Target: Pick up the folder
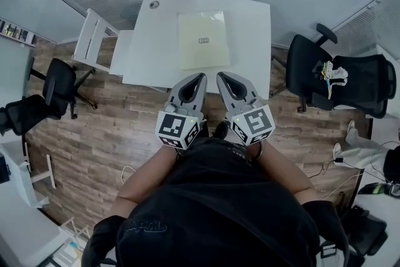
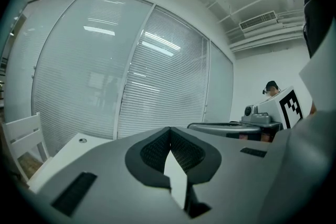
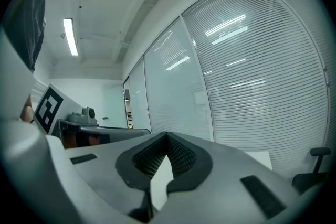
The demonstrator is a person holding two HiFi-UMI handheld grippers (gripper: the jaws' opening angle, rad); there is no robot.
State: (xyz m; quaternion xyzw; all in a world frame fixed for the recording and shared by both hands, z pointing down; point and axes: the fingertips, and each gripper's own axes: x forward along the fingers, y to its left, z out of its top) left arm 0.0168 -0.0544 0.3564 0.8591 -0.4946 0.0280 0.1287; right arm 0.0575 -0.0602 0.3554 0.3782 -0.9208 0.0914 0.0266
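A pale yellow folder lies flat in the middle of the white table, in the head view only. My left gripper and right gripper are held side by side at the table's near edge, their tips pointing toward the folder and short of it. Both are shut with nothing between the jaws. In the left gripper view the left gripper has its tips touching, and the right gripper in its own view does too. Neither gripper view shows the folder.
A white chair stands at the table's left side and a black office chair at its right. Another black chair sits at the far left. Glass walls with blinds stand behind the table. Cables lie on the wood floor.
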